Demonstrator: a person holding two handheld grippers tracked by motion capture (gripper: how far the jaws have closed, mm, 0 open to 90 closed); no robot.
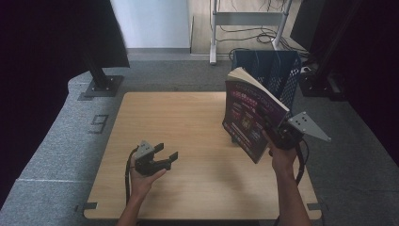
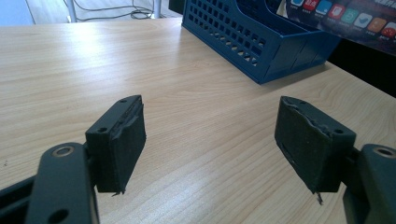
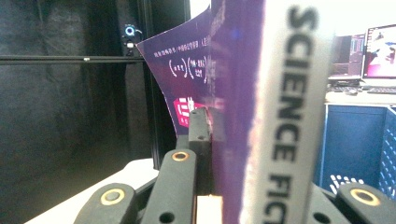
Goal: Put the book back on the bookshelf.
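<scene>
A purple-covered magazine [image 1: 249, 115] is held upright above the table's right side, its spine [image 3: 289, 116] printed with "SCIENCE". My right gripper [image 1: 277, 134] is shut on its lower corner, jaws pressed against both covers [image 3: 233, 140]. A blue mesh basket [image 1: 273, 75] stands just behind the magazine at the table's far right. My left gripper [image 1: 167, 155] rests low over the near left of the wooden table [image 1: 188, 122], open, with bare wood between its two black pads [image 2: 116, 140]. The basket [image 2: 252, 42] lies ahead of it, to the right.
A black stand foot [image 1: 101, 84] sits on the grey floor beyond the table's left corner. A white metal frame and cables [image 1: 249, 28] are farther back. Dark curtains flank both sides. A monitor [image 3: 378, 51] glows behind the basket.
</scene>
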